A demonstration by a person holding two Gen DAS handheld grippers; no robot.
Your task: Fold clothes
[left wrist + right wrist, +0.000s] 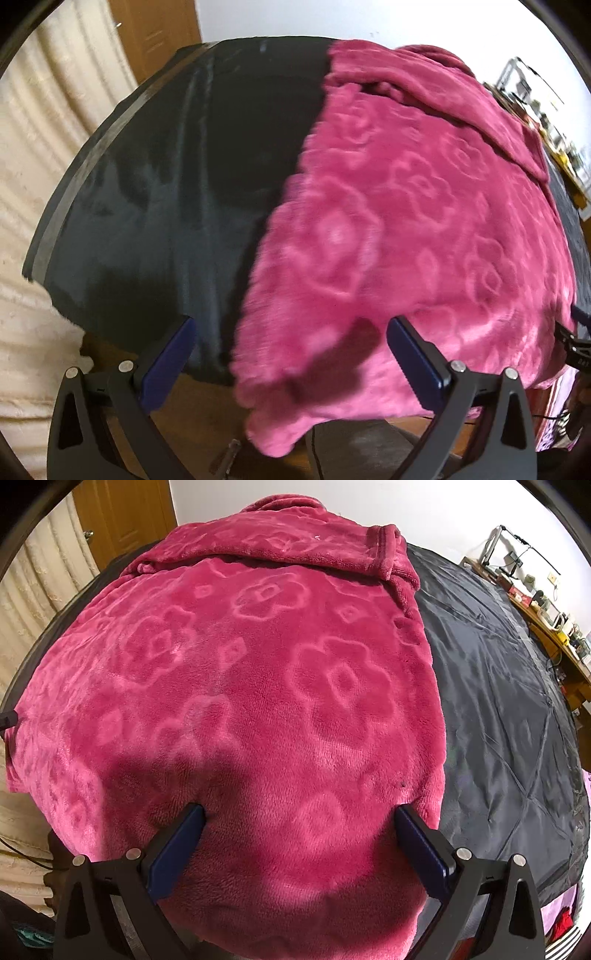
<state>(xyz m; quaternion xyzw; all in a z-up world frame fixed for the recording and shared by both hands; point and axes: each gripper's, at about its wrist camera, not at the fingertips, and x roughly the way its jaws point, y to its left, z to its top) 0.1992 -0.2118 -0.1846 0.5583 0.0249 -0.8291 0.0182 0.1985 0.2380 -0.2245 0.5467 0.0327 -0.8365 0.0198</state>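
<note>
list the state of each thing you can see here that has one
pink fleece garment: spread flat on the dark cover, near edge hanging over the side, a sleeve folded across its far end
left hand-held gripper: open, at the garment's near left corner, gripping nothing
right hand-held gripper: open, fingers spread over the garment's near edge
dark cover: laid out, creased
wooden door: shut

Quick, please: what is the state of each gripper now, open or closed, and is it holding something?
Left gripper: open, holding nothing, at the pink fleece garment edge.
Right gripper: open, holding nothing, fingers astride the garment.
</note>
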